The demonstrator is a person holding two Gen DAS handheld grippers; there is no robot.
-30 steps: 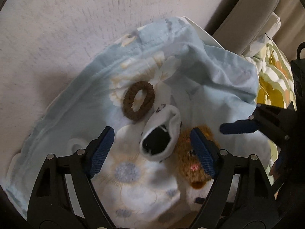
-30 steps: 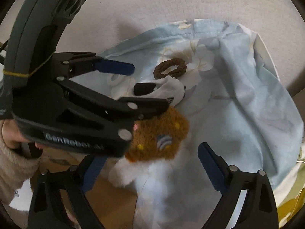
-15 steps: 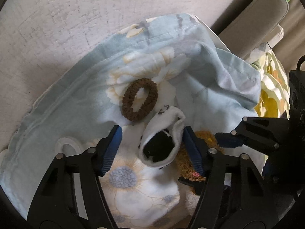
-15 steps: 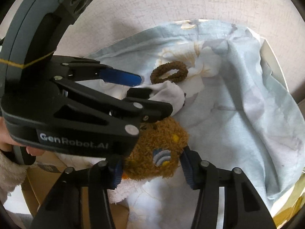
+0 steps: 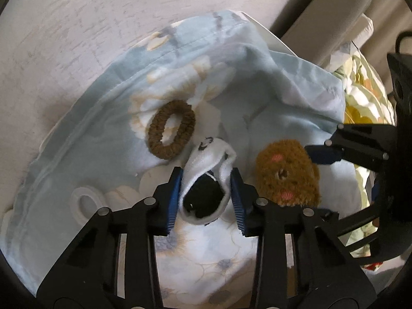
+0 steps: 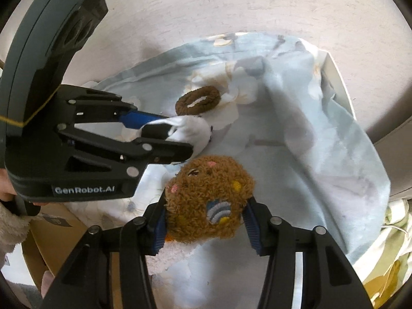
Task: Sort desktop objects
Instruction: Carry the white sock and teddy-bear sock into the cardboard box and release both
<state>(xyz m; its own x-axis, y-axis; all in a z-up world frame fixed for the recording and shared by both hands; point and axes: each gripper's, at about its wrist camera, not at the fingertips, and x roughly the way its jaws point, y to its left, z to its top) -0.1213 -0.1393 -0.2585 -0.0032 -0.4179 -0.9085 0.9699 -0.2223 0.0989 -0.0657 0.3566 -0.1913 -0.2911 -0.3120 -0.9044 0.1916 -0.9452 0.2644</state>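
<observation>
Left claw (image 5: pixel 207 197), apart a second ago, now clamps the white sock (image 5: pixel 206 180); right claw (image 6: pixel 204 222) likewise clamps the brown plush toy (image 6: pixel 208 198). Hair tie (image 5: pixel 171 136) lies ahead on the floral cloth (image 5: pixel 283 97).

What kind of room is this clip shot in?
Probably a bedroom or living room at home: a flowered sheet spread under a sock, a plush toy and a hair tie.

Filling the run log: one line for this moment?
left tool: shut on white sock | right tool: shut on fuzzy brown plush toy | brown hair tie: on blue cloth
</observation>
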